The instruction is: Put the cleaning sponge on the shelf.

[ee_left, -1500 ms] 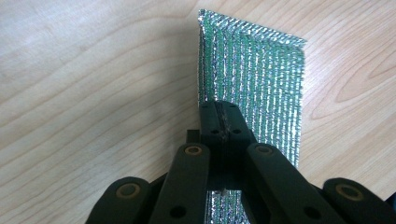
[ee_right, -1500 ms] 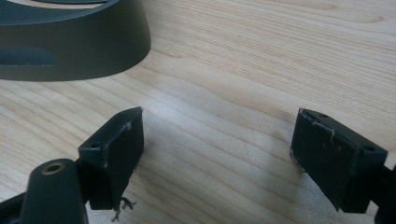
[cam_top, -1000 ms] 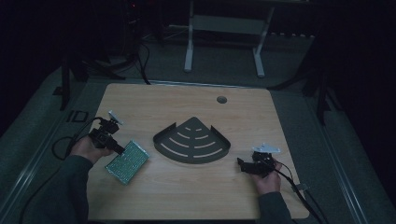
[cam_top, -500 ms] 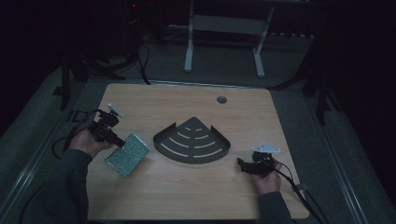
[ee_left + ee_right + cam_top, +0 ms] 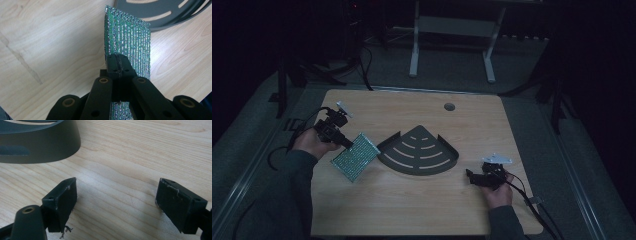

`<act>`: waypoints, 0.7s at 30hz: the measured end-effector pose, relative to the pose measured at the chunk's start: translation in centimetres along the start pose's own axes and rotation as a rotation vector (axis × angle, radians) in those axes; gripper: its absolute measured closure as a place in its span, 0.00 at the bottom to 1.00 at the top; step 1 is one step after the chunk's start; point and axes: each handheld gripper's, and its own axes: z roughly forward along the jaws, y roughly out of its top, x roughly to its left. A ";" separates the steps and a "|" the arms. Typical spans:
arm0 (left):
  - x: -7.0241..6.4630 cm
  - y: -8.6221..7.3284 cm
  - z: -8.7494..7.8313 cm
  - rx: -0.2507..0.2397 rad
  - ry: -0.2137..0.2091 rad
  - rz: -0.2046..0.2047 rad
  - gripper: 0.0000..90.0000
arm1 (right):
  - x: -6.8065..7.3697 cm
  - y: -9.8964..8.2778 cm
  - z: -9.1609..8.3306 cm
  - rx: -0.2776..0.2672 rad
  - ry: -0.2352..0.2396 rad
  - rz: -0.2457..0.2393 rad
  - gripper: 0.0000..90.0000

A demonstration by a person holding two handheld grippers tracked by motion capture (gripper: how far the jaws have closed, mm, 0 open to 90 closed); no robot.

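Observation:
A flat green glittery sponge pad (image 5: 356,156) hangs tilted just above the table at the left, and my left gripper (image 5: 346,144) is shut on its near edge. In the left gripper view the pad (image 5: 130,42) stands on edge between the closed jaws of that gripper (image 5: 118,65), its far corner close to the dark rack. A dark grey fan-shaped slotted corner rack (image 5: 418,152) sits in the middle of the table. My right gripper (image 5: 473,176) rests low at the right front, open, with bare wood between its jaws (image 5: 116,198) and the rack's wall (image 5: 37,145) just ahead.
The wooden table (image 5: 412,210) has a round cable hole (image 5: 449,106) near its back edge. Cables trail from both grippers off the table's sides. A white metal frame (image 5: 452,30) stands on the floor beyond the table.
My left gripper has lifted the green pad and carried it right, toward the rack, tilting it up. The right gripper has stayed still.

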 end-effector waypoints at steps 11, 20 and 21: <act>-0.1 1.3 -0.3 -0.040 0.015 0.008 1.00 | 0.0 0.0 0.0 0.000 0.000 0.000 0.19; -0.2 2.2 0.0 -0.052 0.021 0.022 1.00 | 0.0 0.0 0.0 0.000 0.000 0.000 0.19; -0.2 2.2 0.0 -0.052 0.021 0.022 1.00 | 0.0 0.0 0.0 0.000 0.000 0.000 0.19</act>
